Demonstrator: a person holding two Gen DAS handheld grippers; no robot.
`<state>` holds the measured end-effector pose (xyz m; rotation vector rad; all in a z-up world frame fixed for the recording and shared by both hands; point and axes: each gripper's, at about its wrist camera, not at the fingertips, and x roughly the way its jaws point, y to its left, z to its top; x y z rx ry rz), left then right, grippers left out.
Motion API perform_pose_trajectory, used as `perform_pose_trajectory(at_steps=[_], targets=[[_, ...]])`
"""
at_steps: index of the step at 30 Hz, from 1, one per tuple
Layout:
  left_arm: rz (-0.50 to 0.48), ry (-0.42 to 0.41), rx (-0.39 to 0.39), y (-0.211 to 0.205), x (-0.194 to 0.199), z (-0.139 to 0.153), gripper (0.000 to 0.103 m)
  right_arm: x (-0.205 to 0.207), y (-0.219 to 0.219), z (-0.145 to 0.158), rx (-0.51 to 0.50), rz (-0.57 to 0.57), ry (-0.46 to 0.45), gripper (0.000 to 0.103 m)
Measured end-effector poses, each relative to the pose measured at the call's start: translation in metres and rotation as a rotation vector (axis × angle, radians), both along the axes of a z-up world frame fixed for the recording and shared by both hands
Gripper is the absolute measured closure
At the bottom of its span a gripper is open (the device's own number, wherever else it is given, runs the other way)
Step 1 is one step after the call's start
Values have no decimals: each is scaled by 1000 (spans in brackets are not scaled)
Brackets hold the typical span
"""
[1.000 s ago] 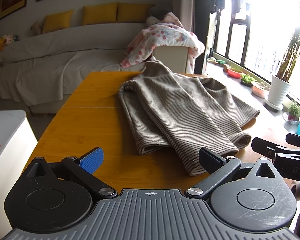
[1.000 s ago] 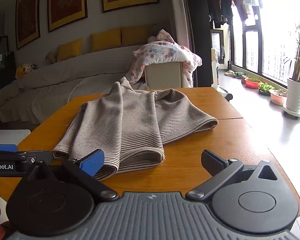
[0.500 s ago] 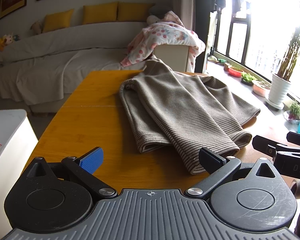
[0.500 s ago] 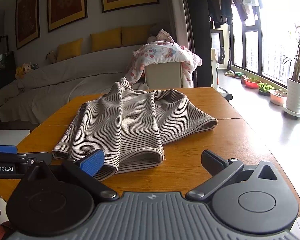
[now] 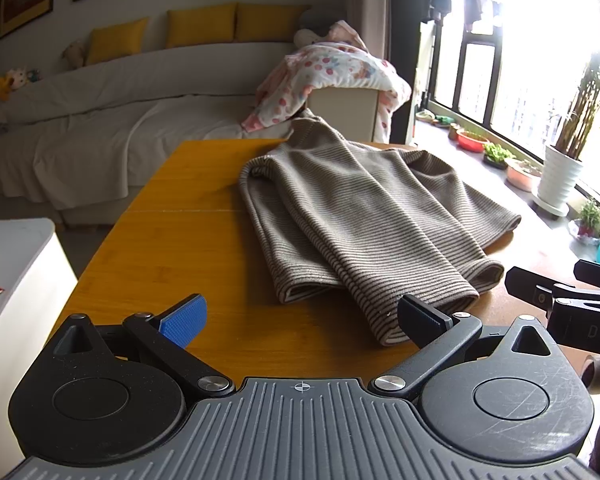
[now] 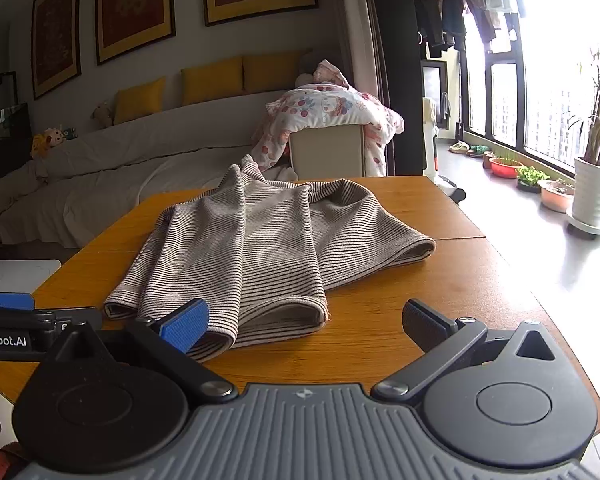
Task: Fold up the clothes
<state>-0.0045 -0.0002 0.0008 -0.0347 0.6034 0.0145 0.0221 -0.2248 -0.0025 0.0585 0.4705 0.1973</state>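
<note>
A brown striped knit garment (image 5: 364,216) lies partly folded on the wooden table (image 5: 172,240); it also shows in the right wrist view (image 6: 260,248). My left gripper (image 5: 300,320) is open and empty, held at the table's near edge just short of the garment's hem. My right gripper (image 6: 308,320) is open and empty at the near edge, its blue finger (image 6: 184,324) in front of the hem. The right gripper's tips show in the left wrist view (image 5: 560,292); the left gripper's tips show in the right wrist view (image 6: 32,312).
A white cabinet (image 5: 16,280) stands left of the table. A covered sofa (image 5: 120,120) and a chair draped with a floral blanket (image 5: 340,72) stand behind the table. Potted plants (image 5: 556,184) line the window on the right.
</note>
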Motion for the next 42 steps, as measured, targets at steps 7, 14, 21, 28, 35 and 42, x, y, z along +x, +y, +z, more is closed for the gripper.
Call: perform_pose_trajectory(at_steps=[7,14,21,28,35,42], targets=[[-1,-8,0,-2,-4,4,0,-4,0,4,-2,1,-13,0],[-3,-10,0,-2,-7,7,0,-8,1,9,0,7,-26,0],[-2,-8,-1,-2,-6,7,0,-10,1,9,-3,10,-30,0],[3,12,-13,1,-1,4,0,-6,2,8,-9,15,-21,0],[-33,59,-63,9,26,3,0,16,-8,8,29,22,34,0],[-147,82,-159,12,77,6,0,75,-16,1,48,34,124,0]])
